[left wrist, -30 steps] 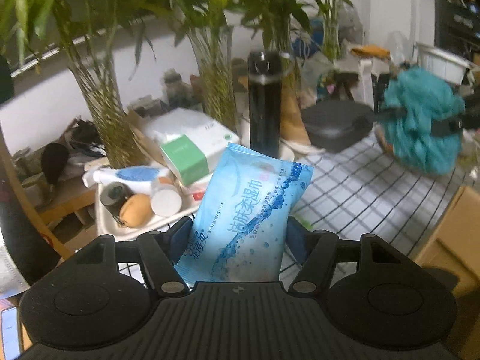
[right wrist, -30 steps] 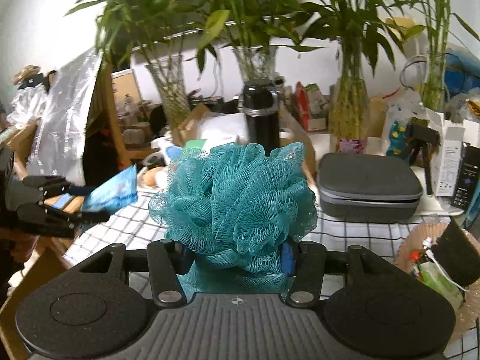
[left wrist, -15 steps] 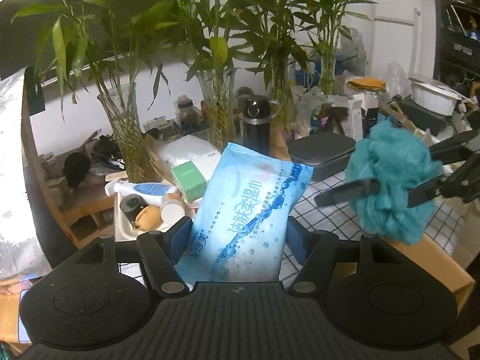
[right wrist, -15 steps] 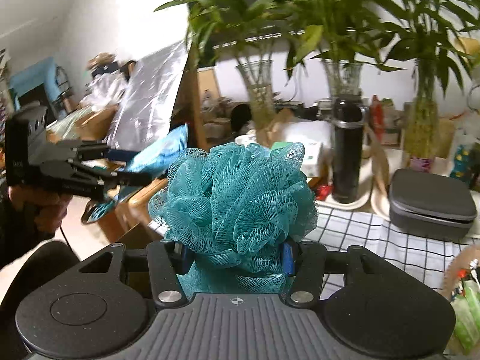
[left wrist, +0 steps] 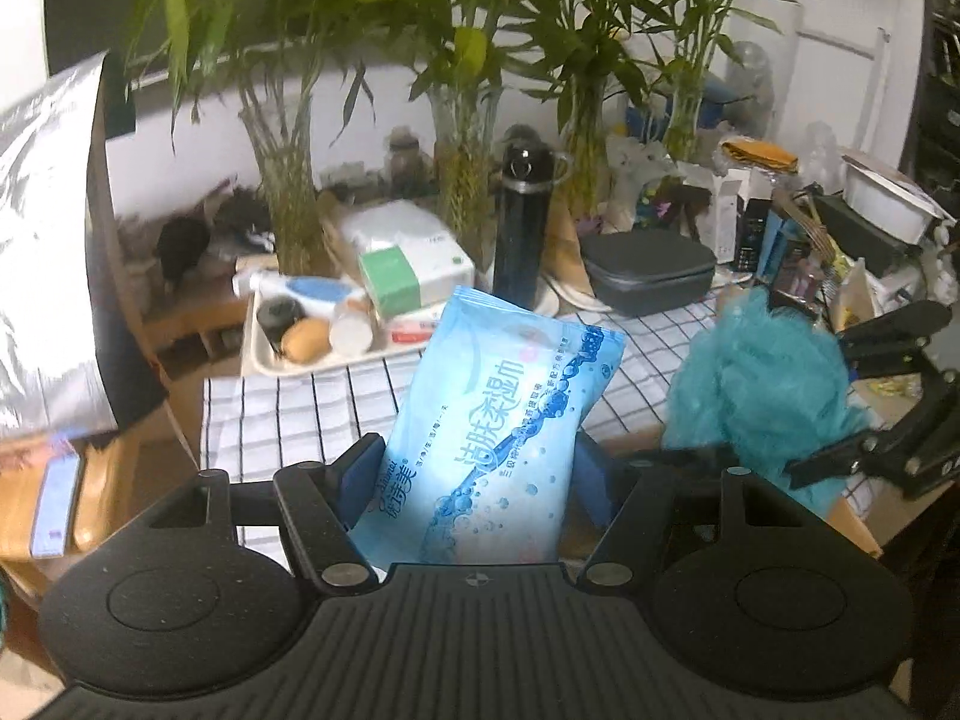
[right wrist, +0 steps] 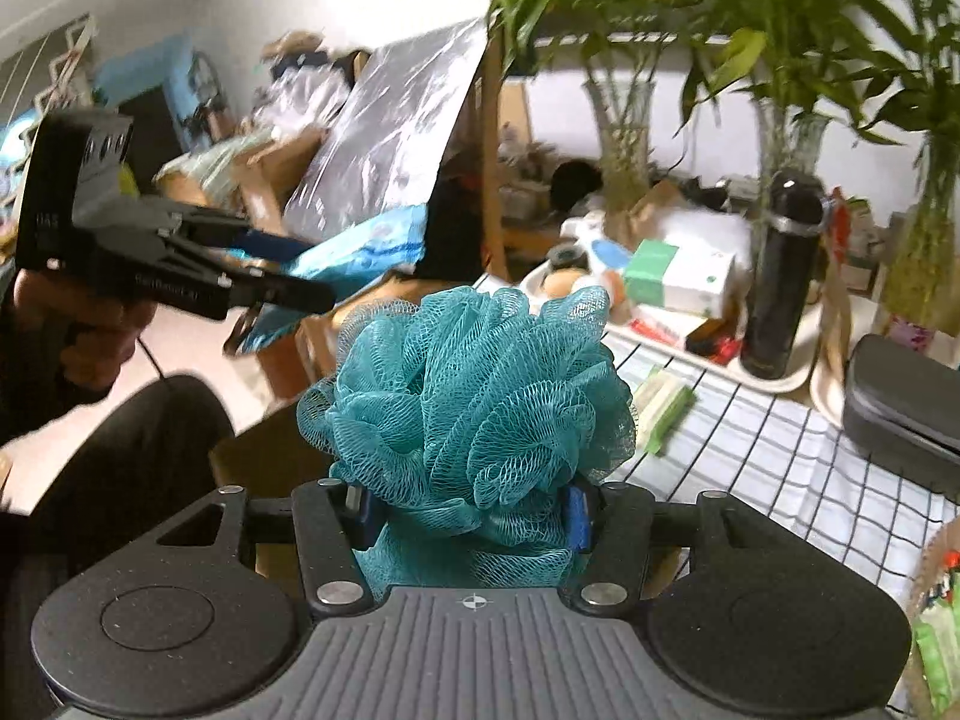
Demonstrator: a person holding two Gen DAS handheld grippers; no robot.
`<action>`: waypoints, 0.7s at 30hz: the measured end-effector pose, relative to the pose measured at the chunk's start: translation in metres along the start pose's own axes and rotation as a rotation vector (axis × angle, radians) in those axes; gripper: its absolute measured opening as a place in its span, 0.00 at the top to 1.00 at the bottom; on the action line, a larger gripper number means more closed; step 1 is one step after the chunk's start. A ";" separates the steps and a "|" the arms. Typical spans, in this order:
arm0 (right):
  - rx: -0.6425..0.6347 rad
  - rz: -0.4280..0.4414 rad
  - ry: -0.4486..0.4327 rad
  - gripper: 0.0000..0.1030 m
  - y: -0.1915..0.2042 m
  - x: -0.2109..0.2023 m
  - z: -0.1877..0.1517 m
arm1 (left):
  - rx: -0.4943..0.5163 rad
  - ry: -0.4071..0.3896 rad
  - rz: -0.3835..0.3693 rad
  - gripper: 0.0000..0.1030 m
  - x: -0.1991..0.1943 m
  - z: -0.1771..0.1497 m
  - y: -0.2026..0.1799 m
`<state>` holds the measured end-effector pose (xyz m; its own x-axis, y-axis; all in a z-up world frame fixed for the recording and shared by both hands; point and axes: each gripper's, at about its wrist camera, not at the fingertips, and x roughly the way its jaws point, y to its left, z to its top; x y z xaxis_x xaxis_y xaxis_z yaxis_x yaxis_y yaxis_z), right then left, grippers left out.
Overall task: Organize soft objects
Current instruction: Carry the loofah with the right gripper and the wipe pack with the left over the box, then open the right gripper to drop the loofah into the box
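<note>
Nearest, one pale blue wet-wipe pack point(left wrist: 498, 420), pinched upright between the blue pads of the left gripper point(left wrist: 474, 480) and held in the air over the near edge of the checked tablecloth point(left wrist: 288, 414). Just right of it, one teal mesh bath pouf point(left wrist: 762, 384), squeezed between the fingers of the right gripper point(left wrist: 840, 420), also off the table. From the right wrist: same pouf point(right wrist: 474, 402) bulging above the right gripper point(right wrist: 468, 516), clamped on its lower part; left gripper point(right wrist: 264, 282) out to the left with the wipe pack point(right wrist: 360, 252) in its grip.

Farther back on the cloth: one cream tray point(left wrist: 270, 360) of small toiletries, one green-and-white box point(left wrist: 414, 270), one black flask point(left wrist: 522, 228), one dark grey zip case point(left wrist: 648, 264). Beyond those, four glass vases of bamboo, the leftmost point(left wrist: 288, 210) nearest the tray.

Against half a second ago: both grips unchanged, each on its same object. Pouf lower and closer beside the wipe pack in the left view. Right view swung leftward, with flask point(right wrist: 780, 282) and zip case point(right wrist: 900, 414) now toward the right edge.
</note>
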<state>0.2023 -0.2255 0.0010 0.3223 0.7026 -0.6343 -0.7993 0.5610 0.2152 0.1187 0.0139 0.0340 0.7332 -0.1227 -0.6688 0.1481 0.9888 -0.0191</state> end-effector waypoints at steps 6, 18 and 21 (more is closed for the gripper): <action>-0.065 0.018 0.092 0.42 0.008 0.011 -0.008 | -0.002 0.011 -0.022 0.36 -0.005 -0.010 -0.008; -0.121 0.031 0.038 0.00 0.015 -0.001 -0.009 | 0.000 0.022 -0.105 0.36 -0.004 -0.024 -0.007; -0.096 -0.002 0.028 0.00 0.010 -0.003 -0.008 | 0.033 0.012 -0.142 0.36 -0.005 -0.027 -0.009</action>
<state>0.1896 -0.2255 -0.0011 0.3109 0.6878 -0.6559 -0.8441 0.5170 0.1421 0.0961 0.0077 0.0172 0.6955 -0.2602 -0.6698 0.2718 0.9581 -0.0901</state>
